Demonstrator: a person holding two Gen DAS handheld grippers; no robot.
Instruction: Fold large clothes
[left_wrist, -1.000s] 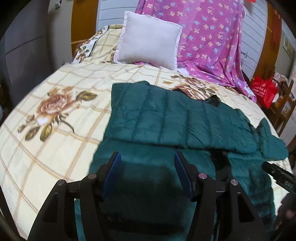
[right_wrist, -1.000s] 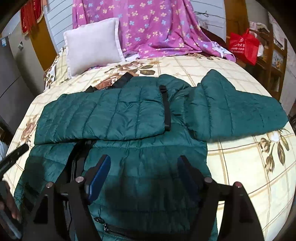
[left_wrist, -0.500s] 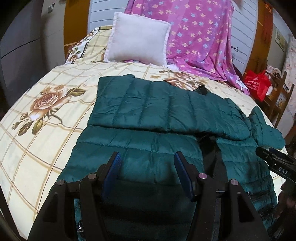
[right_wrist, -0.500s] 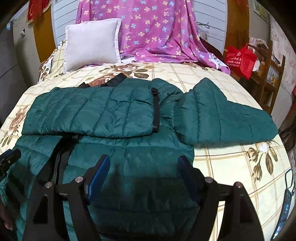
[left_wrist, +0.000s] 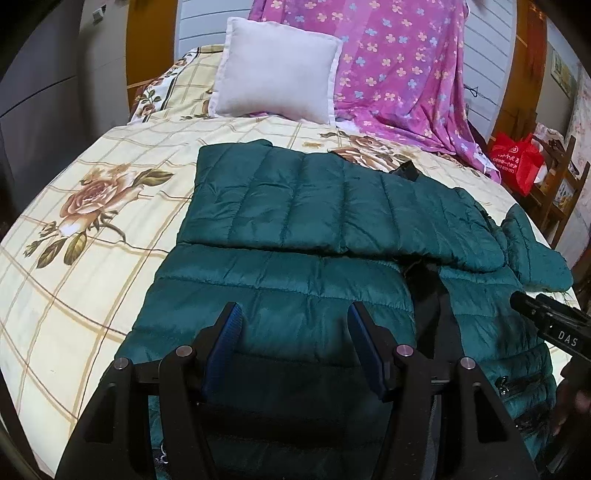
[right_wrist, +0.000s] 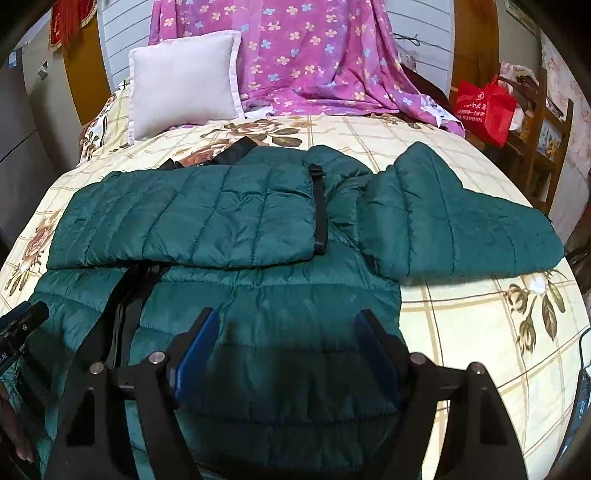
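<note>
A dark green quilted puffer jacket lies flat on the bed, front up, and also shows in the right wrist view. One sleeve is folded across the chest. The other sleeve sticks out to the right over the sheet. My left gripper is open and empty above the jacket's lower left panel. My right gripper is open and empty above the lower right panel. Each gripper's body shows at the edge of the other's view.
The bed has a cream floral sheet. A white pillow and a purple floral blanket lie at the head. A red bag hangs on a wooden shelf at the right. A grey cabinet stands at the left.
Both grippers have drawn back and risen a little from the jacket, so more of its lower part shows. Both stay open. The jacket has not moved.
</note>
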